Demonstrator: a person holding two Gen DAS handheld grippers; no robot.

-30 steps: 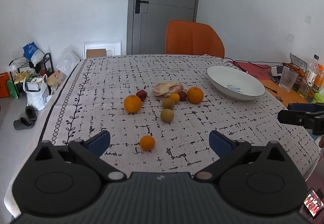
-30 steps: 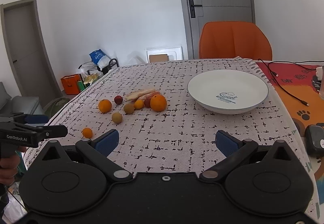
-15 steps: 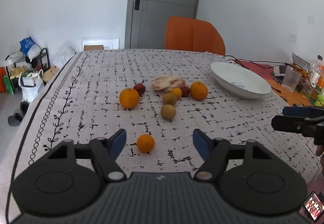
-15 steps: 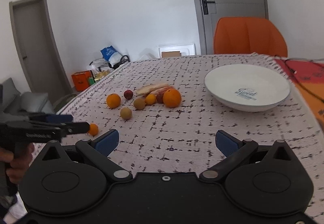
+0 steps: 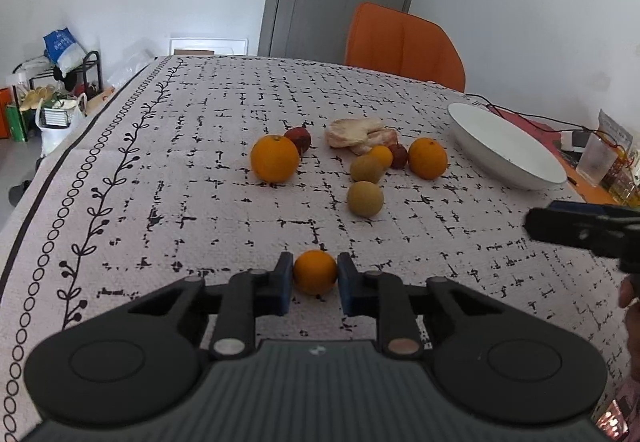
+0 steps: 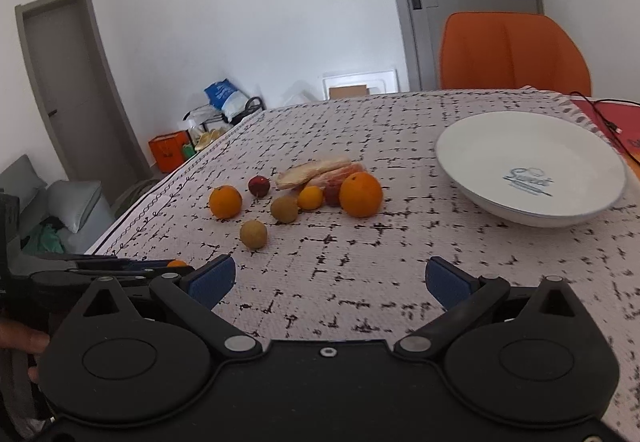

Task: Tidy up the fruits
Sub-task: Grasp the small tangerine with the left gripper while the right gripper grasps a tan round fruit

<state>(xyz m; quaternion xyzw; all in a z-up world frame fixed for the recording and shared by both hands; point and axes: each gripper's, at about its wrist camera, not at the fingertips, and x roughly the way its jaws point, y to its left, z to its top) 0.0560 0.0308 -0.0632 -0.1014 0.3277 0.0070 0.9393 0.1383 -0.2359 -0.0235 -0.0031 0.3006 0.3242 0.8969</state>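
1. A small mandarin (image 5: 315, 271) is being pinched between the blue pads of the left hand-held gripper (image 5: 314, 284); the fruit is being kept low on the patterned tabletop (image 5: 168, 178), near its front edge.
2. The right hand-held gripper (image 6: 330, 280) is being held with its fingers spread wide, with nothing between them, above the tabletop's near side.
3. The remaining fruits are being left in a loose cluster at mid-tabletop: a large orange (image 5: 274, 158) beside a dark red fruit (image 5: 298, 138), a second orange (image 5: 427, 158), and two brownish round fruits (image 5: 365, 199), one behind the other.
4. A peeled pale fruit (image 5: 354, 130) is being seen lying at the far side of the cluster.
5. A white plate (image 6: 532, 166) is being shown to the right, well apart from the mandarin.
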